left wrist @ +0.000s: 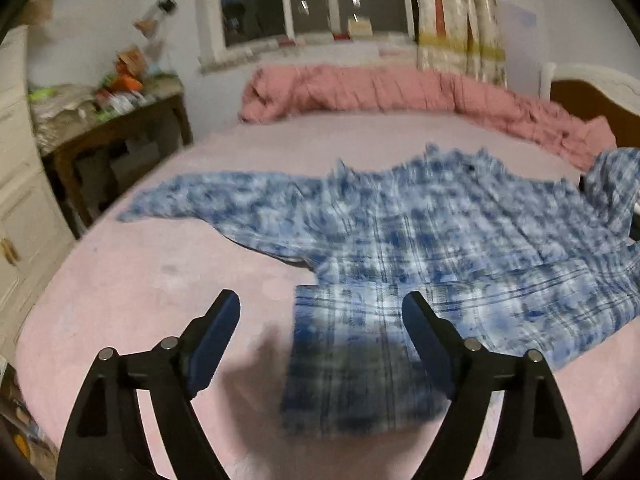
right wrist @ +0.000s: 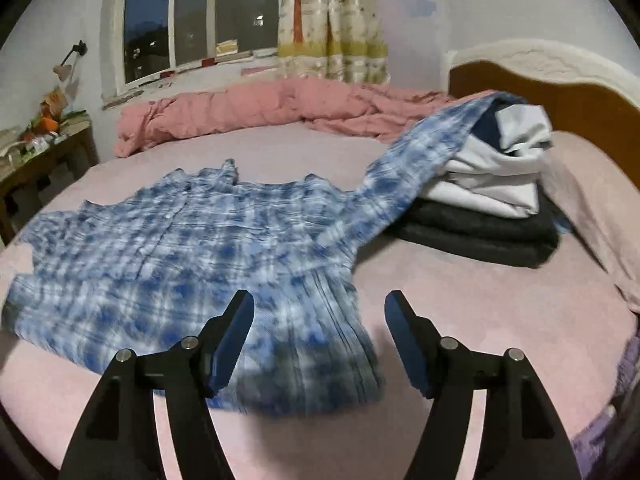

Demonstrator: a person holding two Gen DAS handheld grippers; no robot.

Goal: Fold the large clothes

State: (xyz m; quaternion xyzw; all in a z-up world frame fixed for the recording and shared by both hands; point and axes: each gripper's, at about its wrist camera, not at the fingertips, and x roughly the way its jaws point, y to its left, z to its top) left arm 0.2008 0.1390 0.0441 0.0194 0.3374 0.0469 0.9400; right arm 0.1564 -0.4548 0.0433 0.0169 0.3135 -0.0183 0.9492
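A blue and white plaid shirt (left wrist: 420,232) lies spread on the pink bed (left wrist: 140,288), collar toward the far side, one sleeve stretched out to the left. My left gripper (left wrist: 322,308) hangs open above the shirt's near left hem corner, and no cloth is between its fingers. In the right wrist view the same shirt (right wrist: 192,248) covers the left half of the bed (right wrist: 480,308), and its other sleeve (right wrist: 424,160) drapes up onto a stack of folded clothes. My right gripper (right wrist: 320,308) stands open over the near right hem corner, holding nothing.
A stack of folded clothes (right wrist: 492,200), dark below and white on top, sits at the right by the headboard (right wrist: 540,80). A rumpled pink duvet (left wrist: 380,92) lies along the far edge under the window. A cluttered wooden table (left wrist: 112,120) and a white cabinet (left wrist: 20,208) stand at the left.
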